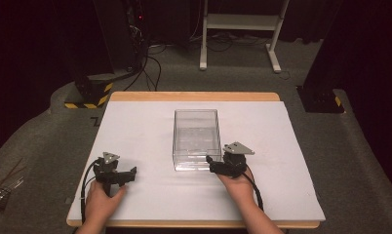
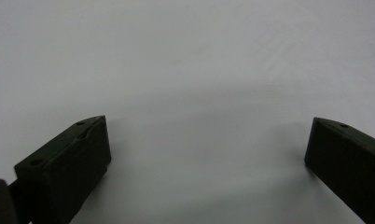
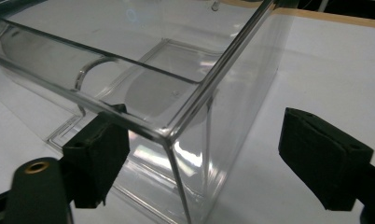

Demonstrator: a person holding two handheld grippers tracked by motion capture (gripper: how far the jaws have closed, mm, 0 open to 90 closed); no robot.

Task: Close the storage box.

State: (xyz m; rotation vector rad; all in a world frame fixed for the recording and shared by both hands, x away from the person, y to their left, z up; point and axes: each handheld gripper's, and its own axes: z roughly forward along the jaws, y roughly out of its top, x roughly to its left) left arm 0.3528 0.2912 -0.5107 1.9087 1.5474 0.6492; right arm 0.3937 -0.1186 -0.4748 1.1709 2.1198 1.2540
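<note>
The right gripper (image 1: 214,163) is released, its jaws spread wide at the near right corner of the clear box (image 1: 196,138). In the right gripper view (image 3: 204,163) that corner stands between the jaws: one jaw sits against the near wall of the box (image 3: 176,93), apparently touching it just under the rim, and the other stands well clear of the right wall, over the white table (image 3: 325,70). Nothing is clamped. Just ahead of that jaw, a half-round cut-out shows in the near wall's rim.

The left gripper (image 1: 128,174) is also released, jaws far apart, with bare table (image 2: 199,70) between and ahead of them in the left gripper view (image 2: 206,144). The box lies well off to its right and farther out. A hand (image 1: 100,204) holds this gripper from behind, and another hand (image 1: 240,187) holds the right one.
</note>
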